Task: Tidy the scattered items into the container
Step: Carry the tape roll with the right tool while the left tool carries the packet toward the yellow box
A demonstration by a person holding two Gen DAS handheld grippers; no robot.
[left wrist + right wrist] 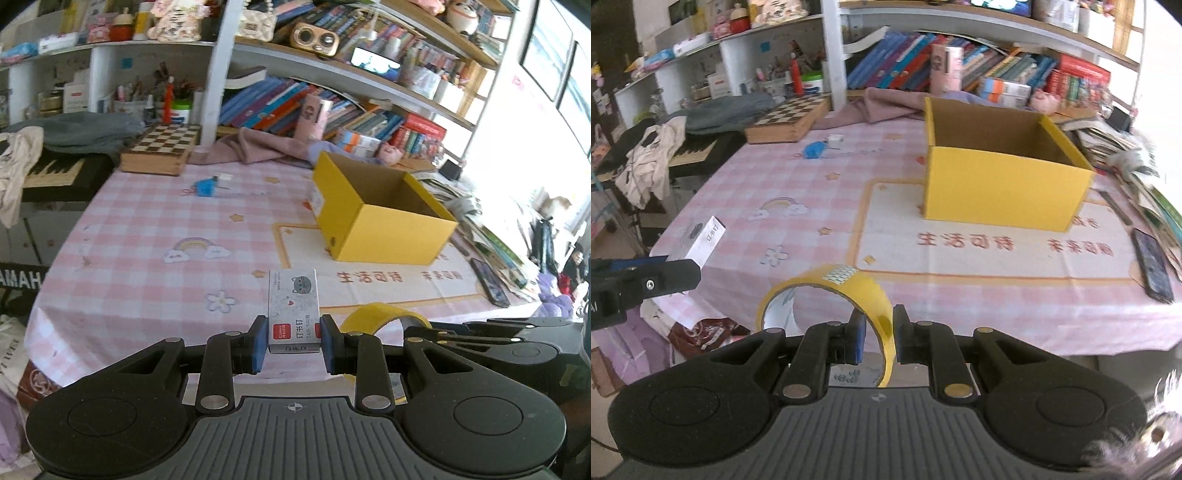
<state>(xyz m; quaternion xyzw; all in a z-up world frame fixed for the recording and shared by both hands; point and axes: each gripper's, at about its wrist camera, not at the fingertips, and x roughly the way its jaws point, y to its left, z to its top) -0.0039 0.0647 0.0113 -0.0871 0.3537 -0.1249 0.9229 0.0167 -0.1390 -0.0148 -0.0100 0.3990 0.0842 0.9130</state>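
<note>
Gripping glossy tape ring (827,295), cardboard staple box (293,310)

1. A table (820,192) covered in a pink and white checked cloth printed with rainbows, stars and flowers fills the middle of the room.
2. Behind it stand white shelves (218,74) crowded with leaning books (894,62), jars of pens and small boxes.
3. A wooden chessboard box (162,147) rests at the table's far edge, beside crumpled mauve fabric (258,146).
4. A keyboard piano (51,173), draped with clothing, sits to the left.
5. Strong daylight pours through windows (554,110) on the right.
</note>
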